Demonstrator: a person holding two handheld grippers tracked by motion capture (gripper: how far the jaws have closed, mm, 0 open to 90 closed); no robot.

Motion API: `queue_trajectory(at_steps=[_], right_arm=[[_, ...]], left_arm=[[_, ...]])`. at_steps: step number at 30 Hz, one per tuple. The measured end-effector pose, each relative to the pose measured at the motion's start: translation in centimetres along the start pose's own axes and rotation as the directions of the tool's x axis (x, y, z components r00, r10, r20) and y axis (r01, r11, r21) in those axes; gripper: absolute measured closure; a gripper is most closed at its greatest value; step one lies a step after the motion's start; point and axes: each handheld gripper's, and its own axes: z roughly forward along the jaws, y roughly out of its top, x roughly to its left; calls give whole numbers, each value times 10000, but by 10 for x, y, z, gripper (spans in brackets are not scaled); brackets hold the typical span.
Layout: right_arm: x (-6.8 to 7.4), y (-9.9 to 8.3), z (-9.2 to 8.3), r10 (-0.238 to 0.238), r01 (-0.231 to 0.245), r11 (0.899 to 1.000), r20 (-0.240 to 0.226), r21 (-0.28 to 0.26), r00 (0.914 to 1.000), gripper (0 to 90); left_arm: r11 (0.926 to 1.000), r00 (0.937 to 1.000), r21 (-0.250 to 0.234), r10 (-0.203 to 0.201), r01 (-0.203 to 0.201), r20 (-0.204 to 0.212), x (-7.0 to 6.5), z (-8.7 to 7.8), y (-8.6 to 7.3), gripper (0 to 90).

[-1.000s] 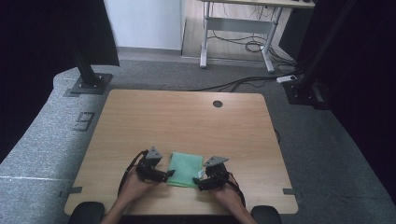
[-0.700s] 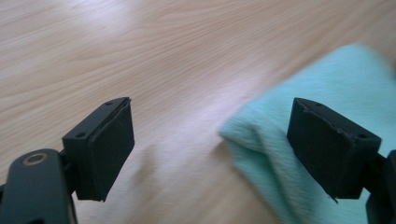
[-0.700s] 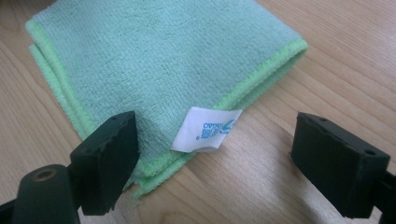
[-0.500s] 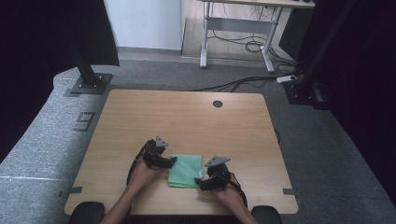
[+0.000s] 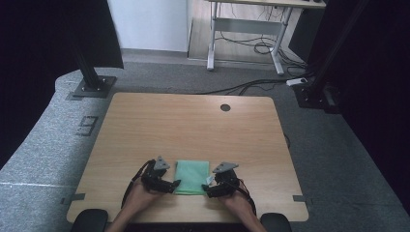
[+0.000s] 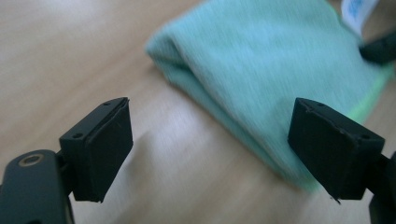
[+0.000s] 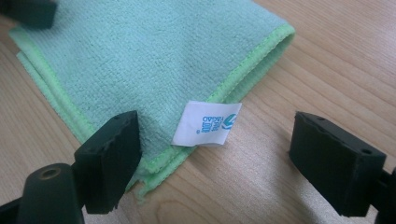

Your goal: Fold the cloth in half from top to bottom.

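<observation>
Your high view is dim at its edges: both sides fall to near black, while the table (image 5: pixel 193 125) is evenly lit from above and shows no glare. In your left gripper view the picture is soft and smeared; the green cloth (image 6: pixel 280 60) beyond the fingers (image 6: pixel 100 149) is blurred, and a faint shadow lies on the wood between them. Your right gripper view is sharper: the cloth's weave and its white label (image 7: pixel 207 123) between the fingers read clearly.

Mint-green cloth (image 7: pixel 140 51) with a brighter lime hem — white label (image 7: pixel 207 123), blue print — on a pale wood-grain worktop (image 5: pixel 193 125); black tools.
</observation>
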Motion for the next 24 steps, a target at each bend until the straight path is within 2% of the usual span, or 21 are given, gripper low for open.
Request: queue_trajectory(at_steps=[4, 10, 16, 24], right_arm=[[0, -1, 0, 39, -39, 10000, 34, -56, 10000, 157], [-1, -1, 1, 39, -38, 9999, 70, -113, 10000, 149], [-11, 3, 5, 212, -208, 9997, 290, -156, 9994, 150], [-27, 13, 14, 480, -465, 9985, 547, -277, 9973, 150]], left_arm=[[10000, 9998, 96, 13, -11, -177, 2, 5, -4, 135], [10000, 9993, 61, -9, 12, -379, 6, 14, -1, 64], [9998, 9986, -73, -177, 173, -500, 14, 22, 5, 42], [9984, 9967, -131, -559, 552, -587, 32, 35, 18, 11]])
